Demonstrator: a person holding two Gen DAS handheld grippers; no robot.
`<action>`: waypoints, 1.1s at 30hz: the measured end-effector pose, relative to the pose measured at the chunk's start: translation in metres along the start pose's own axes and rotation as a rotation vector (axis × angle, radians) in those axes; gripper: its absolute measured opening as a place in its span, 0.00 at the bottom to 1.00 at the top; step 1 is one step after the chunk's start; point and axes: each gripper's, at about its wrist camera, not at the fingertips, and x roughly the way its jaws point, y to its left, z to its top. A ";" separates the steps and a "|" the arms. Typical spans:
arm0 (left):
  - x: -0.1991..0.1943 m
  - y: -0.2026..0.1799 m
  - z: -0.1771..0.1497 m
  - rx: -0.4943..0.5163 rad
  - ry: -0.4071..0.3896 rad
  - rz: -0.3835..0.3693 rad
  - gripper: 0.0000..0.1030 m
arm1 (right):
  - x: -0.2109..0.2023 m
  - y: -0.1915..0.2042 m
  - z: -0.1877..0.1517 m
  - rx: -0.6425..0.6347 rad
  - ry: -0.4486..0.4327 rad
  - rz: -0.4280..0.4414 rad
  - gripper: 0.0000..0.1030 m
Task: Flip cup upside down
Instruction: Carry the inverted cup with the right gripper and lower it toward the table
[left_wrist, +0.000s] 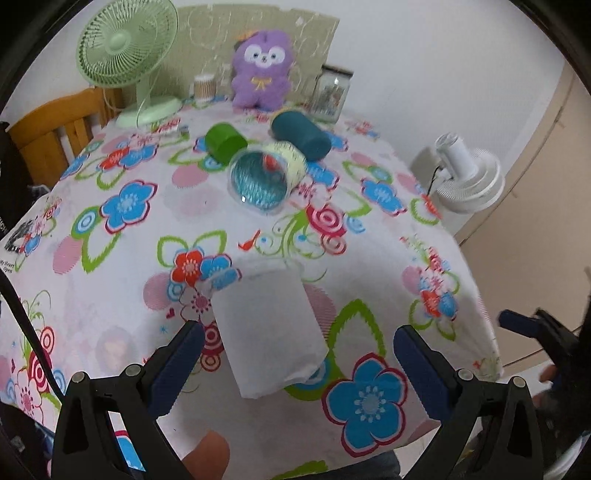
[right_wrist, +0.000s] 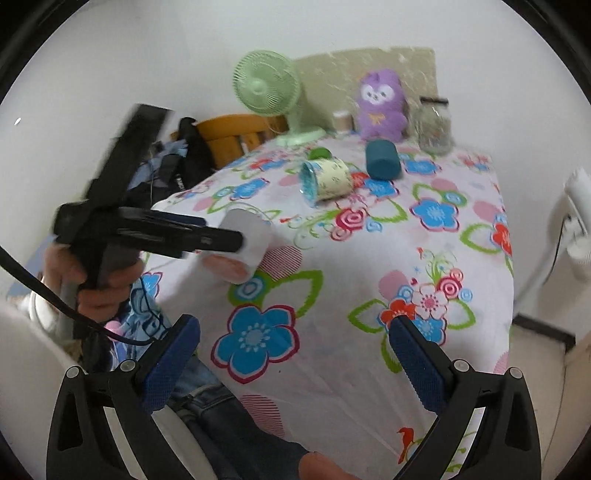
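Observation:
A white cup lies on its side on the flowered tablecloth, its mouth toward the near edge. My left gripper is open, one finger on each side of the cup, not touching it. In the right wrist view the same cup shows its pinkish inside, with the left gripper beside it. My right gripper is open and empty over the near edge of the table.
Further back lie a patterned cup, a green cup and a teal cup, all on their sides. A green fan, a purple plush and a glass jar stand at the back. A white fan is off the table's right.

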 end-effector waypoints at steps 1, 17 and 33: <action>0.005 -0.002 0.000 0.002 0.016 0.016 1.00 | 0.000 -0.001 -0.001 0.000 -0.002 0.007 1.00; 0.044 0.000 -0.002 0.020 0.115 0.134 1.00 | 0.001 -0.017 -0.021 0.076 -0.021 0.060 1.00; 0.036 0.025 -0.001 0.013 0.138 0.110 0.72 | 0.009 0.000 -0.022 0.034 -0.035 0.127 1.00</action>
